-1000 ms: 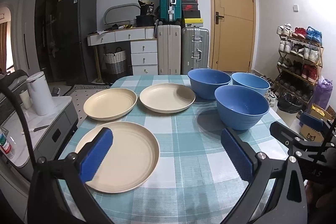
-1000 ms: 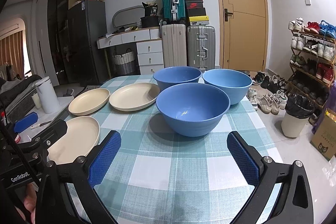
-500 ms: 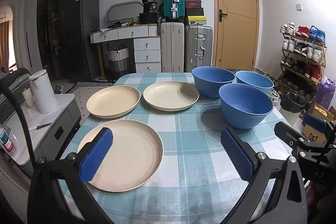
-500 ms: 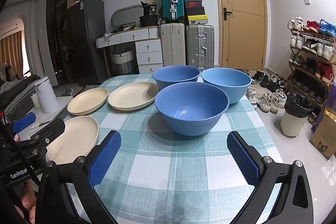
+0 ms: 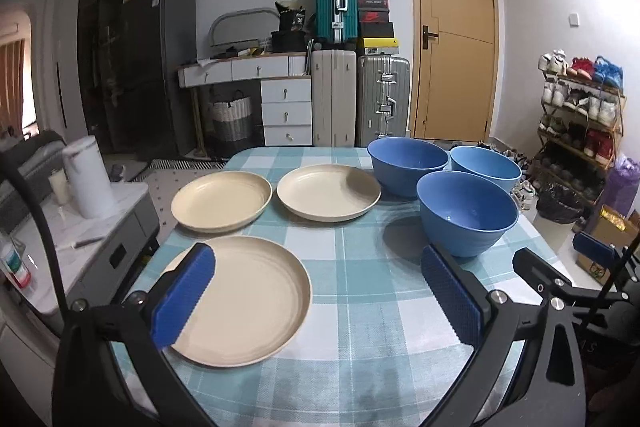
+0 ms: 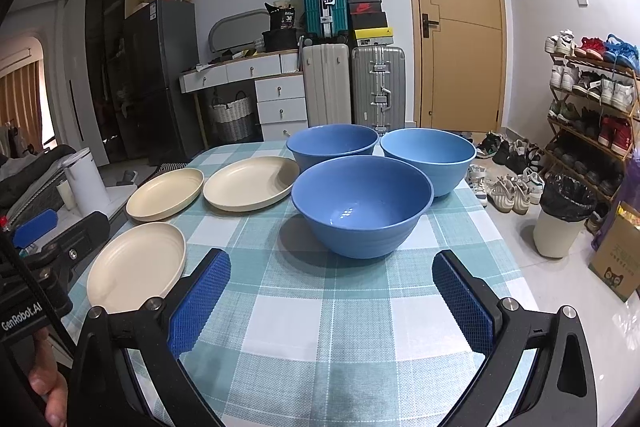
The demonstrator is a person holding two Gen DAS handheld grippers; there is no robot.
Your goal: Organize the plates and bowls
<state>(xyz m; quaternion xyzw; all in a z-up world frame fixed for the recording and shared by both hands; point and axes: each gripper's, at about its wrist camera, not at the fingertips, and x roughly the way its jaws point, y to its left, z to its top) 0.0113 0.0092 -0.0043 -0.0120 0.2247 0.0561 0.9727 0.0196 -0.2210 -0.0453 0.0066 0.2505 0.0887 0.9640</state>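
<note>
Blue-padded left gripper is spread wide, holding nothing, hovering above the checked tablecloth; its left pad overlaps the near plate in view, contact can't be told. Right gripper is equally wide and empty, lined up on the near bowl without touching it. Two more plates and two bowls sit further back. Versus a second ago: both grippers sit slightly further back and higher, jaw width unchanged, dishes not moved.
</note>
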